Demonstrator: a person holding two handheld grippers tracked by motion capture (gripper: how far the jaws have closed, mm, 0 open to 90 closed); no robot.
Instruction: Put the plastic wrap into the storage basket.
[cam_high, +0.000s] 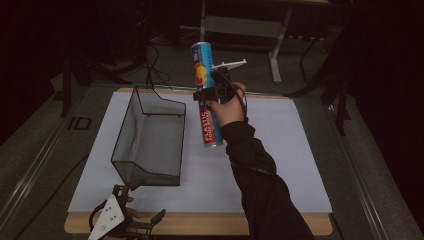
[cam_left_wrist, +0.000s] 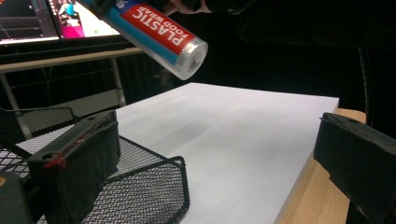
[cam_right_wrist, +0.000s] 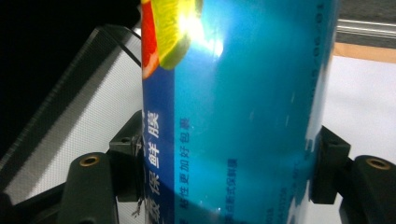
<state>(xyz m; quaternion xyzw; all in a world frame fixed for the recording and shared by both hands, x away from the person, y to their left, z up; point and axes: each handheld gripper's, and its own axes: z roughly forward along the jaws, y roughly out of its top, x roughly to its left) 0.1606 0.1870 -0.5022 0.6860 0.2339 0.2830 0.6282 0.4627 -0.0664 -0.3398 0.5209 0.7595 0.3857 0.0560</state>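
A dim room, light falling mostly on the counter.
A white sheet (cam_high: 280, 150) covers the wooden counter (cam_high: 200, 225). Beyond it stands a metal-legged desk (cam_high: 272, 30), cables (cam_high: 152, 65) trail across grey floor (cam_high: 30, 150), and lit monitors (cam_left_wrist: 28, 18) glow.

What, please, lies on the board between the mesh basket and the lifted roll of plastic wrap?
Nothing: the high view shows bare white board between the mesh basket and the roll of plastic wrap, which the right gripper holds.
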